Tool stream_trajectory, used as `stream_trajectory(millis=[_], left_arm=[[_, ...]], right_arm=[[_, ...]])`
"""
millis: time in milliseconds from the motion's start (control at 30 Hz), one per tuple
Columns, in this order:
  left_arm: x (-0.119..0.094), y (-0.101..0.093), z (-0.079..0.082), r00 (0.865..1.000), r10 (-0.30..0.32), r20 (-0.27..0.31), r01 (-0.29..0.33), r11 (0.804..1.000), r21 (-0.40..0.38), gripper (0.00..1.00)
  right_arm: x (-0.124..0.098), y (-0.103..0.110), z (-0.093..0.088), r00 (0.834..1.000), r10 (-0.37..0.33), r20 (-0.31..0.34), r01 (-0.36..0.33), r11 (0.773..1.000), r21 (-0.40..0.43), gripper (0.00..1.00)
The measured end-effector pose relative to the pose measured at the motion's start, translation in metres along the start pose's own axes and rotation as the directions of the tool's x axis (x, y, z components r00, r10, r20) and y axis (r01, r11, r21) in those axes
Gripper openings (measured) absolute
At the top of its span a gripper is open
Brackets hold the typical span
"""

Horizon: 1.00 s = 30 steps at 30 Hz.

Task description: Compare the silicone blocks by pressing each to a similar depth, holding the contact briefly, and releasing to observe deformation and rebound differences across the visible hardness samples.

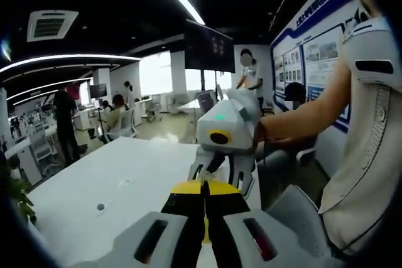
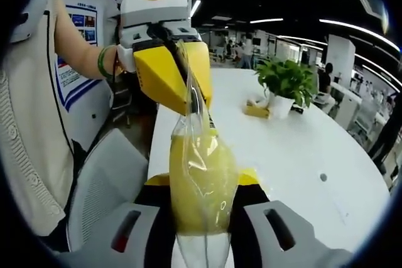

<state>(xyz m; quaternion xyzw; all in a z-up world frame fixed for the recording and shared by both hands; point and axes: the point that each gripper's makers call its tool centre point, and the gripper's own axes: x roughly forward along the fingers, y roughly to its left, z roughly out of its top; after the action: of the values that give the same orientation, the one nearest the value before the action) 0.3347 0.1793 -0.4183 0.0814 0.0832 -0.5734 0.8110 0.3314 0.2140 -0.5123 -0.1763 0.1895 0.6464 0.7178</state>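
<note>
One silicone block (image 2: 204, 202), yellow, sits inside one clear bag (image 2: 196, 114). Both are held in the air above the near edge of the white surface (image 2: 295, 149), not touching it.

Right tool (image 2: 202, 179): two black jaws with yellow tips, one on each side of the block, squeezing it through the bag. The block bulges between them.

Left tool (image 2: 191, 100): in the right gripper view it comes in from the top. Its two yellow jaws are pressed together, pinching the top of the bag above the block. In the left gripper view the same tool (image 1: 204, 187) shows its yellow tips meeting with no gap, a thin yellow strip between the jaws lower down. The right tool (image 1: 221, 177) sits just past those tips, over the surface edge, white body facing the camera.

On the surface:
- One potted plant (image 2: 286, 83), green leaves in a white pot, far from the edge.
- One small yellow item (image 2: 256, 110), just beside the pot. Cannot tell what it is.
- One small dark round spot (image 2: 323, 177), out on the bare top.

One white chair (image 2: 100, 186) stands off the surface edge, below the bag. One person in a pale vest (image 1: 370, 149) stands beside it, forearm (image 1: 301, 114) reaching to the right tool. There is a green band on the wrist behind the left tool. Several other people are in the room beyond the surface, too small to count.
</note>
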Motion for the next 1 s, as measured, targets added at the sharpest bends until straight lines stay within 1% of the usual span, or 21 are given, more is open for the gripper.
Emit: stream_trajectory(millis=[267, 600, 867, 1000], left_arm=[[0.0000, -0.0012, 0.0011, 1.000, -0.003, 0.003, 0.003, 1.000, 0.002, 0.00], [-0.0002, -0.0034, 0.0005, 1.000, -0.010, -0.001, 0.010, 1.000, 0.008, 0.00], [-0.0002, -0.0025, 0.0000, 1.000, -0.012, 0.007, 0.013, 1.000, -0.003, 0.00], [0.0004, -0.0006, -0.0017, 1.000, -0.012, 0.010, 0.013, 0.999, -0.035, 0.00]], right_arm=[[-0.0011, -0.0010, 0.0004, 1.000, 0.009, 0.012, -0.009, 1.000, 0.002, 0.26], [0.0008, 0.0004, -0.0010, 1.000, 0.012, 0.000, -0.012, 1.000, 0.007, 0.28], [0.0011, 0.0000, -0.0016, 1.000, 0.011, -0.001, -0.011, 1.000, 0.011, 0.28], [0.0008, -0.0003, -0.0033, 1.000, 0.009, -0.003, -0.009, 1.000, 0.025, 0.30]])
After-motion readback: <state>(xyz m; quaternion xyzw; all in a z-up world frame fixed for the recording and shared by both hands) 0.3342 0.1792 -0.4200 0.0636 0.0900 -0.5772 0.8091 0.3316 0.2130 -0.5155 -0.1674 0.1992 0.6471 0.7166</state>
